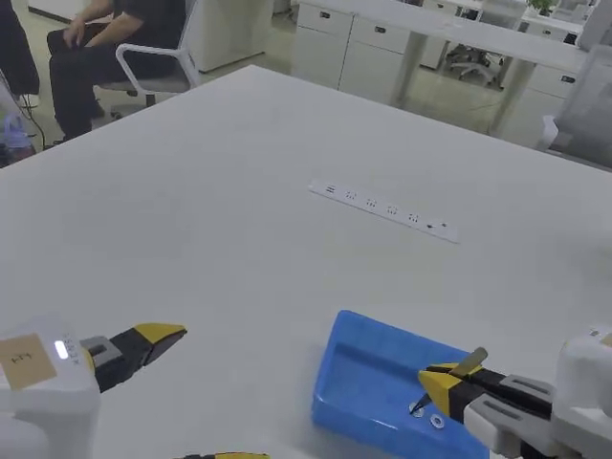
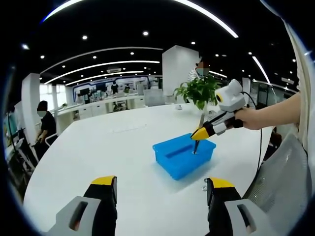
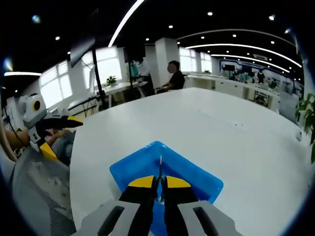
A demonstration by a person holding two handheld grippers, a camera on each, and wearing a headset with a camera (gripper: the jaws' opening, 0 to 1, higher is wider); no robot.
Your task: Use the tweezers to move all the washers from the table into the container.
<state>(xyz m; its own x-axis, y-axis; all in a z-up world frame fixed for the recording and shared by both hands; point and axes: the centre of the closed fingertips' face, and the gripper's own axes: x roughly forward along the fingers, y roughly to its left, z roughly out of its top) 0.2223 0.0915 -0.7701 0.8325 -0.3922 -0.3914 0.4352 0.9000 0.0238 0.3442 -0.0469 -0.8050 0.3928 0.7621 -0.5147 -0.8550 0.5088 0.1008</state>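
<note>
The right tool [image 3: 160,183] pinched the tweezers [image 3: 160,167], tips down inside the blue container [image 3: 197,179] beside two washers [image 1: 437,421]; the left tool [image 2: 161,183] hung spread over the bench [image 2: 98,147] — easing that squeeze carelessly might drop the tweezers themselves.

The white surface [image 1: 239,191] looks smooth and matt, the blue container [image 1: 368,378] at five o'clock smooth plastic, and the tweezers [image 1: 469,364] and small washers [image 1: 437,421] there bare grey metal.

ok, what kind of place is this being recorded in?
Likely an open-plan office: a big white table with a power strip, white drawer cabinets behind, an office chair, and a potted plant.
</note>
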